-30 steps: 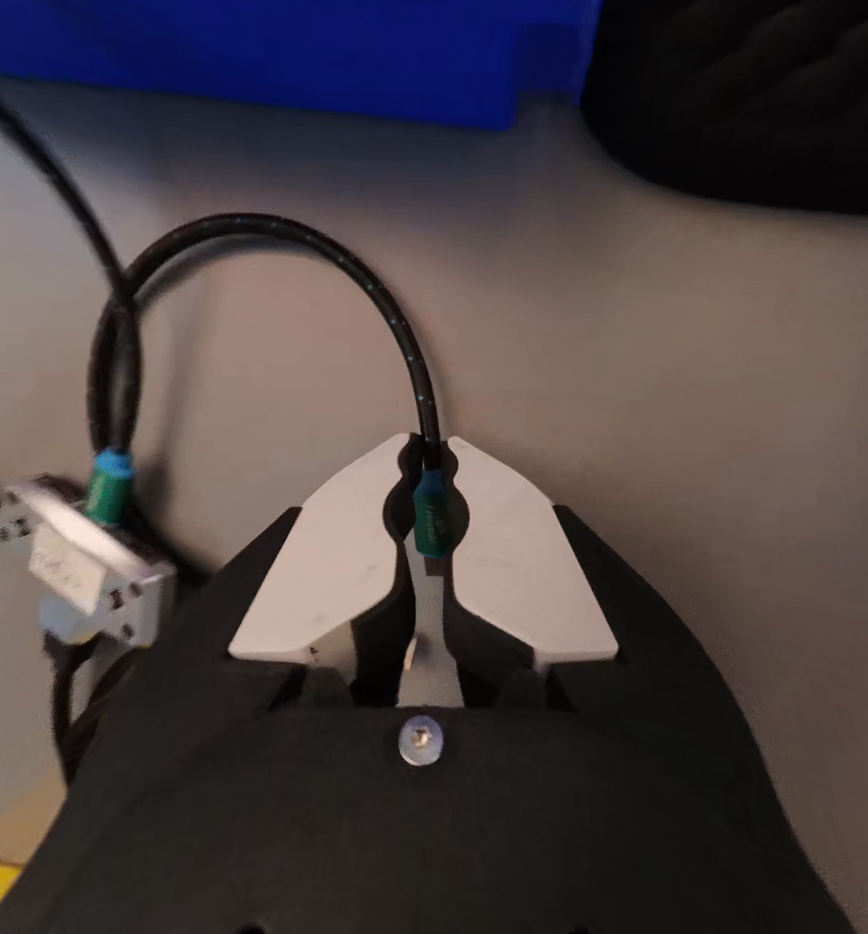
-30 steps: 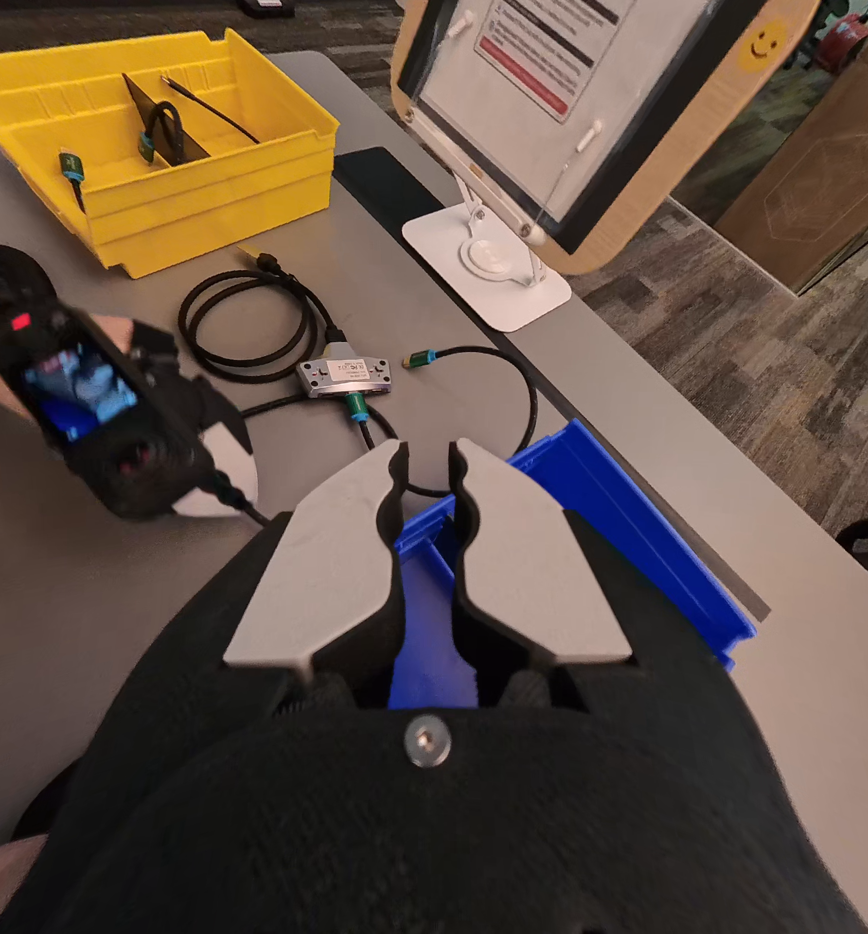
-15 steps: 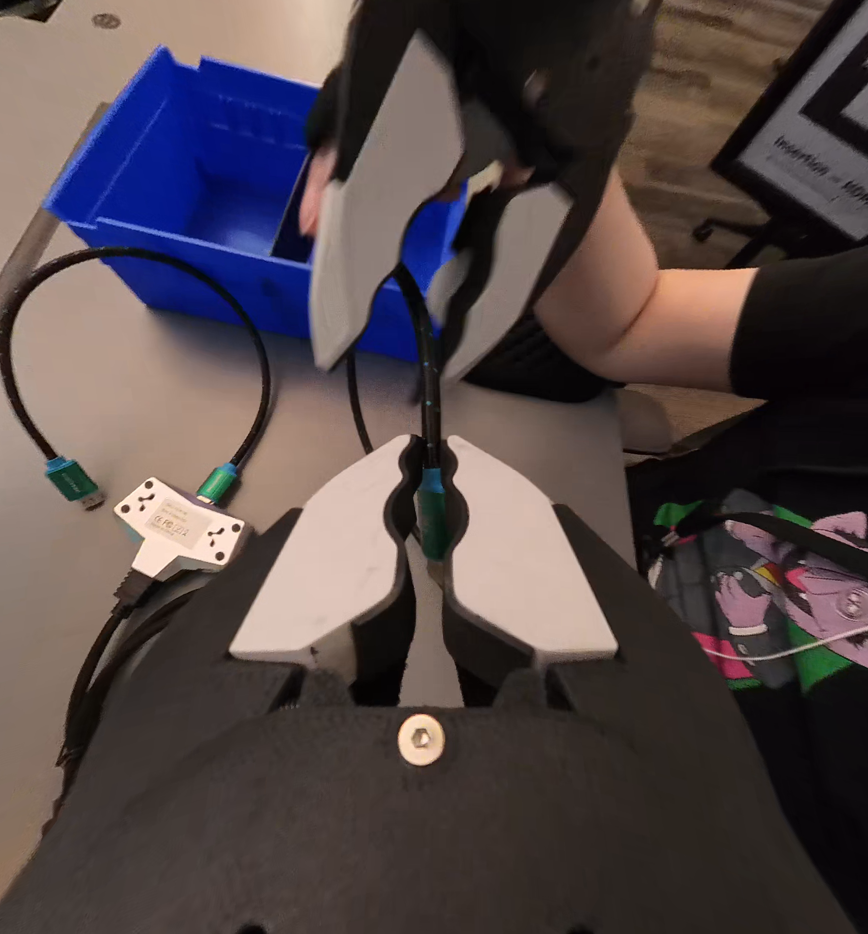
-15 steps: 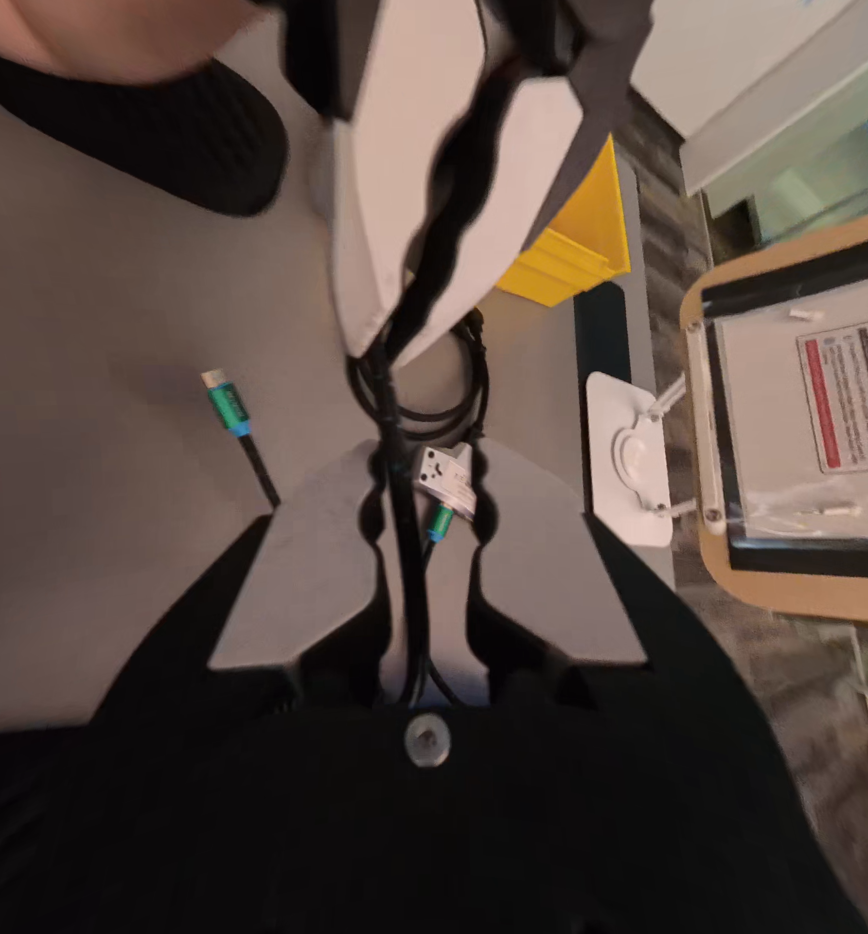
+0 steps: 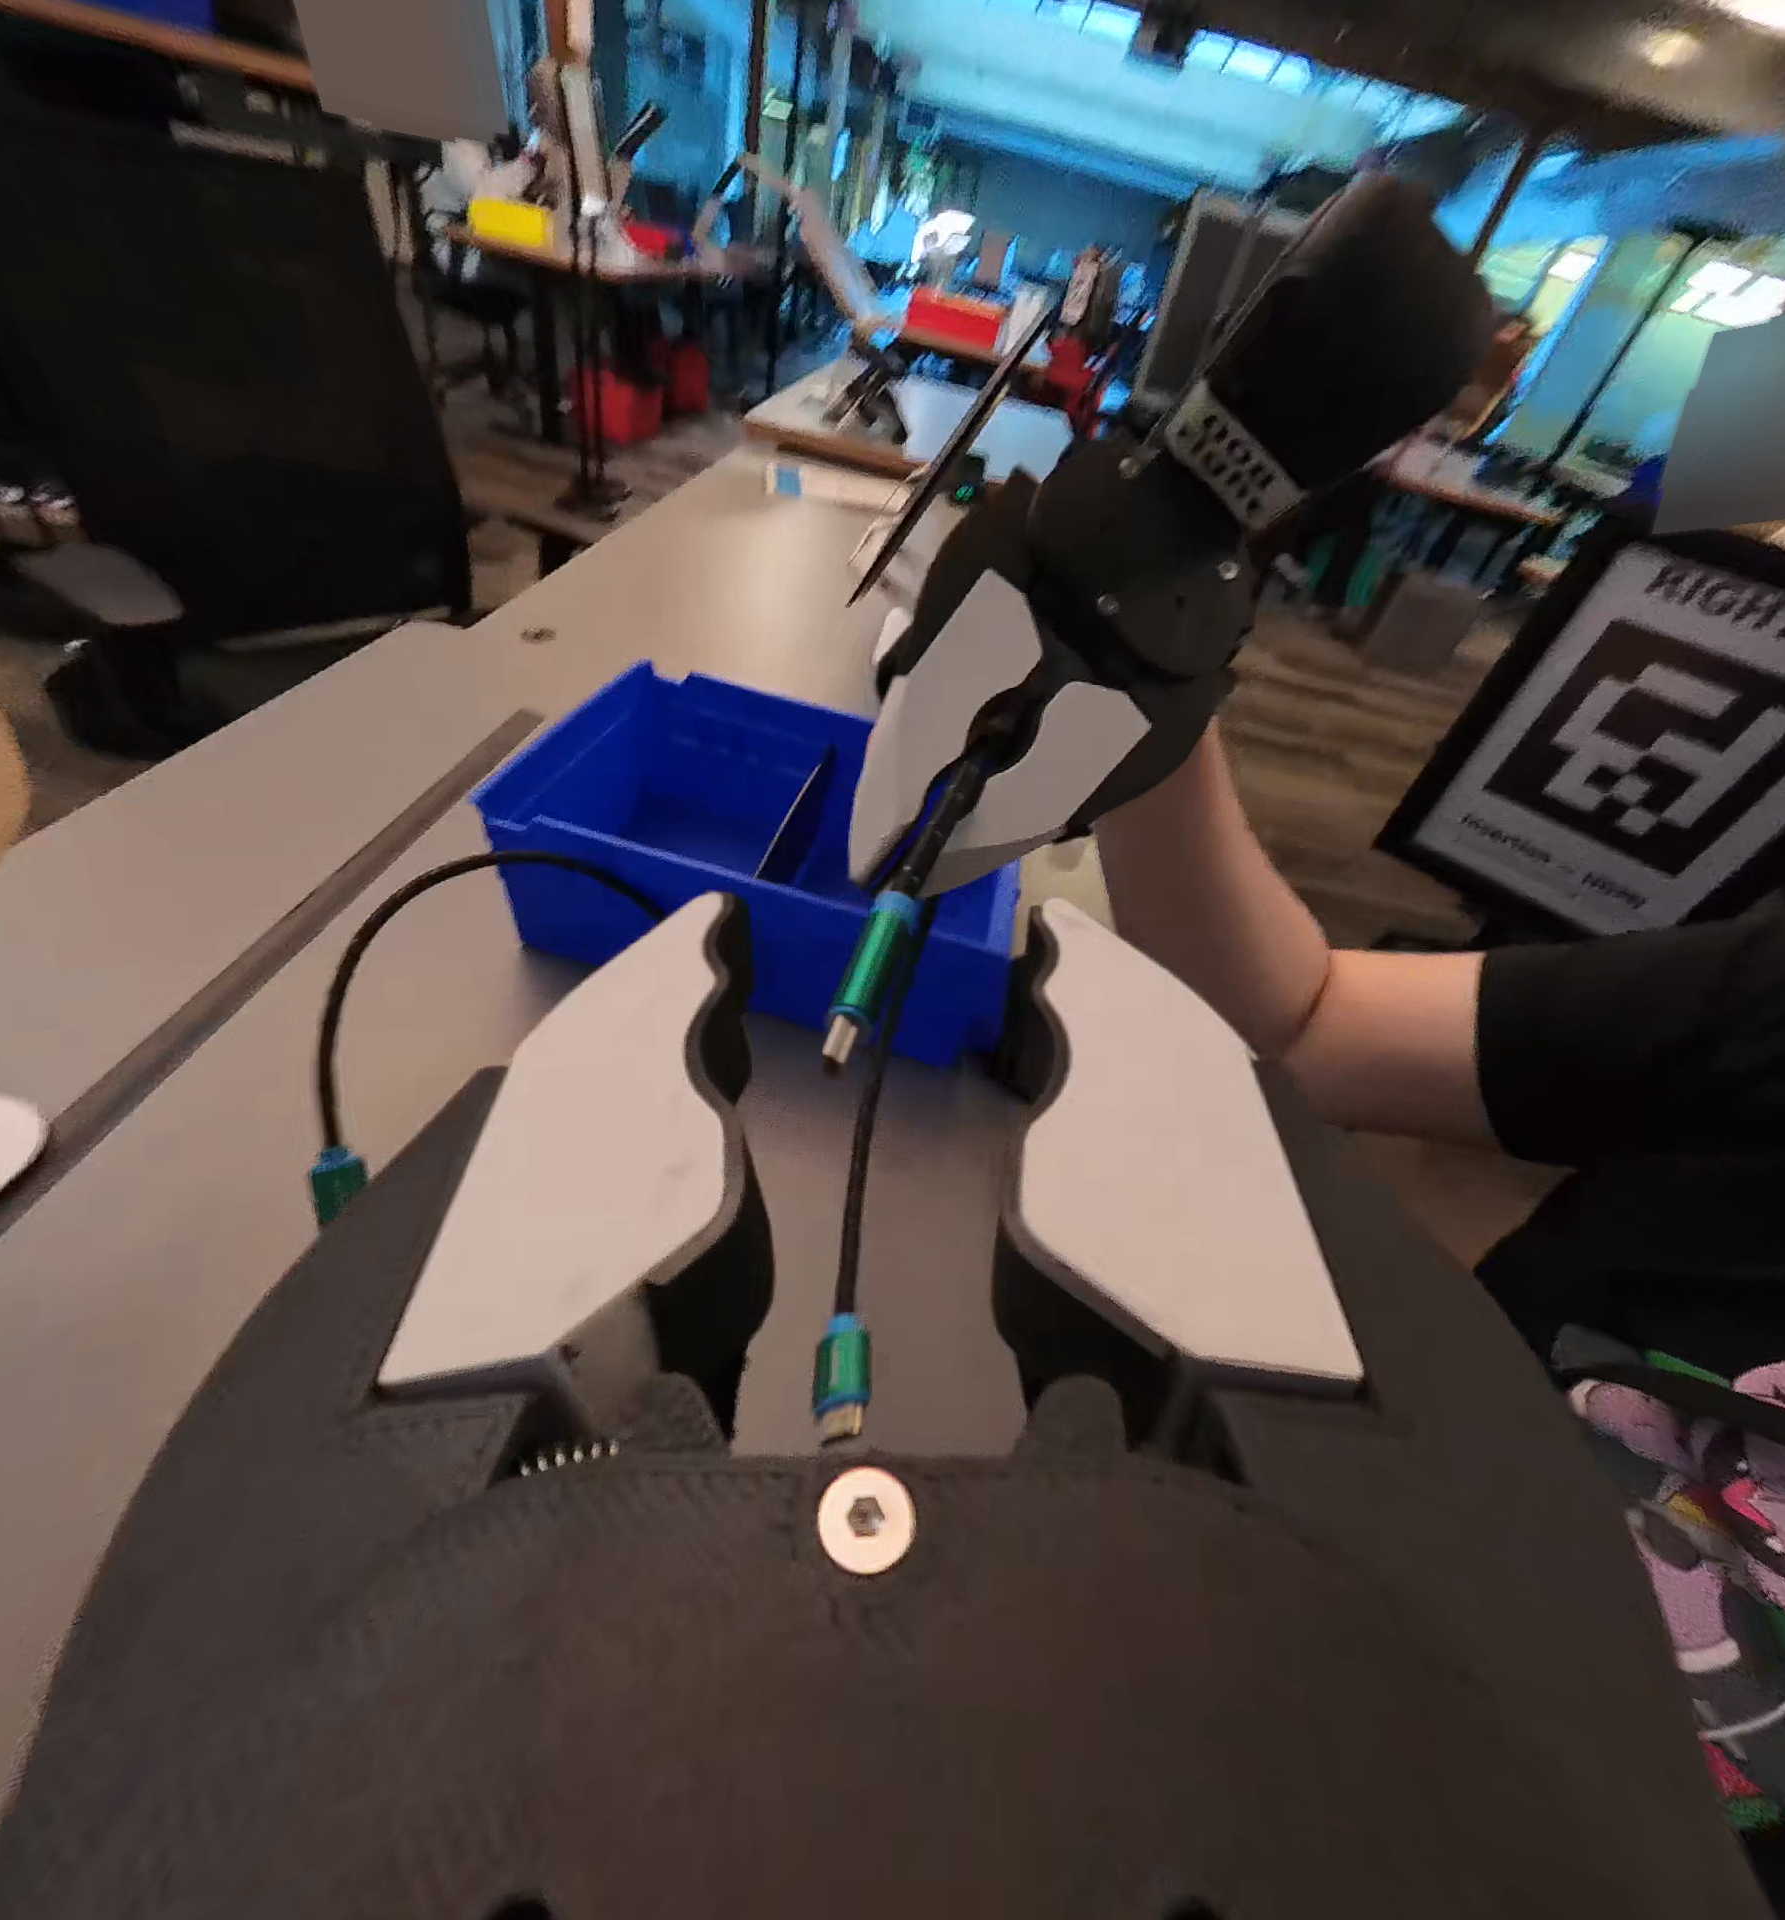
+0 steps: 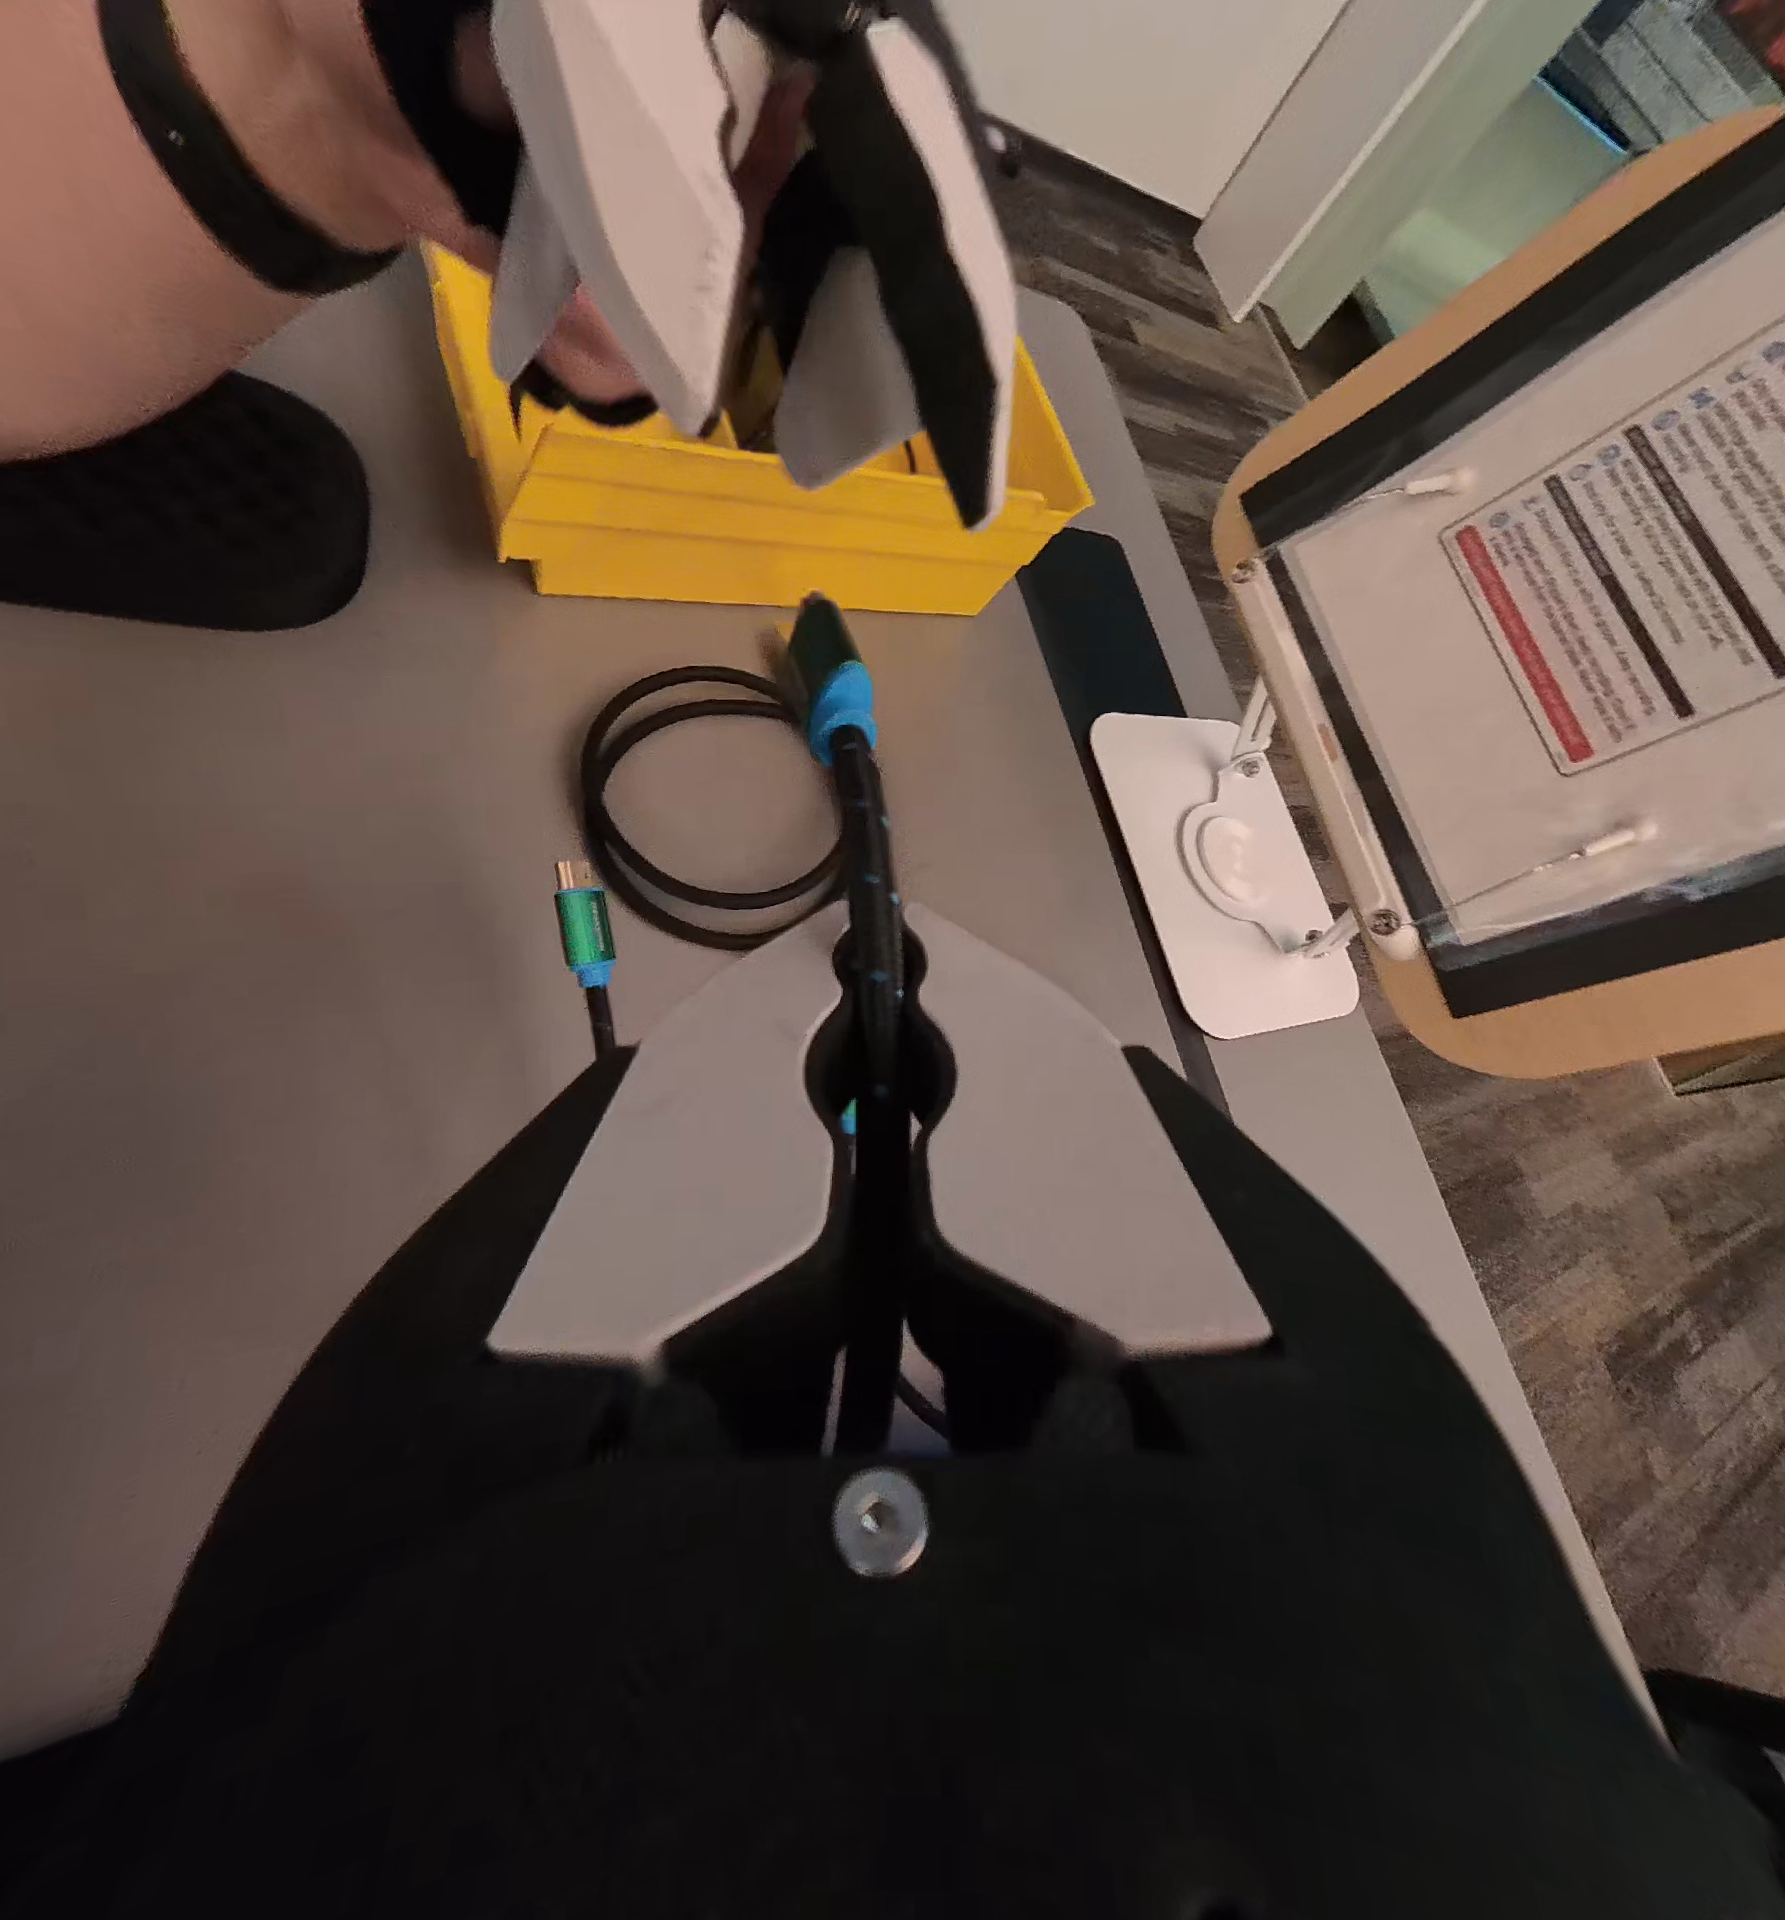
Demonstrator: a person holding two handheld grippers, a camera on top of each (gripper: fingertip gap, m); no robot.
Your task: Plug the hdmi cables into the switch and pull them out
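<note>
The left gripper (image 5: 872,961) stood with its jaws wide apart and nothing between its pale fingers (image 5: 597,1174). Ahead of those jaws and above them, the right gripper (image 5: 955,842) had its jaws pressed together on a black braided hdmi cable (image 5: 955,795); the cable's green plug (image 5: 867,971) hung free just below the right fingertips, level with the gap between the left fingertips, metal end pointing down. The cable ran on down through the open left jaws, and its other green plug (image 5: 839,1371) lay on the grey table (image 5: 140,935) deep between the fingers, close to the gripper's base. A blue bin (image 5: 701,821) sat on the table straight beyond the left jaws, behind the hanging plug. To the left of the left finger a second black cable (image 5: 389,935) arched over the table, its green plug (image 5: 337,1184) beside the finger's outer edge. In the right wrist view the cable (image 6: 872,894) passed out between the closed right fingertips to its plug (image 6: 826,665), with the left gripper (image 6: 753,416) open just beyond and above it. A yellow bin (image 6: 763,530) stood farther ahead, a coiled black cable (image 6: 701,810) lay just in front of the right jaws, and another green plug (image 6: 581,920) lay to their left. The switch could not be made out in either view.
</note>
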